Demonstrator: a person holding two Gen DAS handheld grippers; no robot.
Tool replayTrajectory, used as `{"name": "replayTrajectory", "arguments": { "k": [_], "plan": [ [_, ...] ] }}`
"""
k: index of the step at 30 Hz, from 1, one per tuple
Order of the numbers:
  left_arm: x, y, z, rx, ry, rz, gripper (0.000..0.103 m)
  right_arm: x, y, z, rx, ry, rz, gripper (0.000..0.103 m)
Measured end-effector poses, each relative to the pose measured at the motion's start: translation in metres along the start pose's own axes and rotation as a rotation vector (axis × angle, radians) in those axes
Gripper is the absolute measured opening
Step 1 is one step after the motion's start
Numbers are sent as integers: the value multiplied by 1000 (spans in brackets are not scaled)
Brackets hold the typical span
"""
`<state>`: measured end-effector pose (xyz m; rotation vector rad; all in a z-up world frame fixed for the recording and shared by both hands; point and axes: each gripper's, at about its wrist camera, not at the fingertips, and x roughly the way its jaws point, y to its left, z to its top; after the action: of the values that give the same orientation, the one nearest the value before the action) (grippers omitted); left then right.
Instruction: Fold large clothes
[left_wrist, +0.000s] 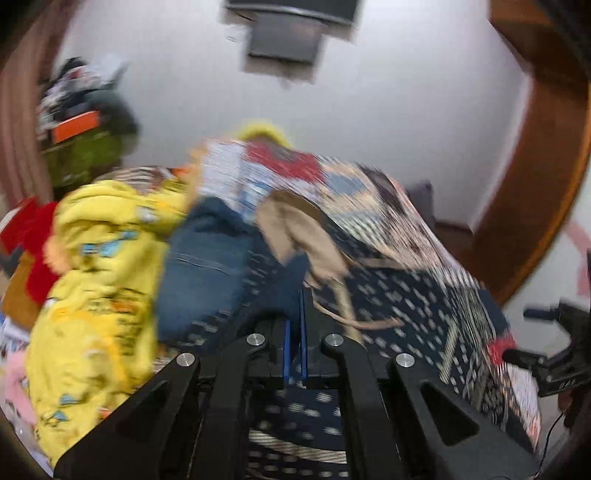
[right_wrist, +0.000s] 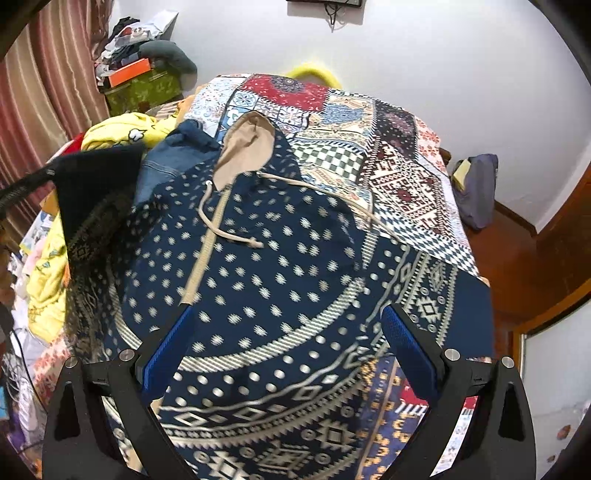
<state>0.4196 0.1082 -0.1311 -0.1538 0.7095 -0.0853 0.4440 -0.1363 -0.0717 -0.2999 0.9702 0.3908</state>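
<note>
Lying hood-up, navy dotted hoodie — left gripper pinching its cloth, right gripper wide.

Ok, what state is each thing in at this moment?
Left tool: shut on the hoodie's navy fabric, lifting it.
Right tool: open, holding nothing.
Patterned navy hoodie: spread on the bed, one side raised.
Drawstring: loose.
Jeans: crumpled.

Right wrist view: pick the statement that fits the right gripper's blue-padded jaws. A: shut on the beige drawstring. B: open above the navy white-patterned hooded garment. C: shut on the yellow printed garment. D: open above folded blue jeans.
B: the right gripper has its blue pads wide apart, with the navy white-patterned hooded garment spread beneath them and nothing pinched between them.
</note>
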Motion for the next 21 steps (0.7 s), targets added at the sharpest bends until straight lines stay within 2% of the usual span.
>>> {"name": "replayTrajectory", "arguments": {
  "k": [4, 8, 13, 18, 21],
  "plan": [
    [41, -48, -29, 84, 130, -47, 2, 2, -10, -12, -4, 4, -10, 98],
    [70, -79, -60, 128, 260, -87, 2, 5, -19, -21, 13, 20, -3, 98],
    [93, -94, -94, 162, 380, -92, 3, 8, -23, -27, 36, 38, 7, 98],
    [79, -89, -101, 171, 383, -105, 13, 7, -17, -28, 20, 38, -1, 98],
    [63, -81, -101, 168, 359, -108, 19, 5, -8, -24, -9, 34, -8, 98]
  ]
}}
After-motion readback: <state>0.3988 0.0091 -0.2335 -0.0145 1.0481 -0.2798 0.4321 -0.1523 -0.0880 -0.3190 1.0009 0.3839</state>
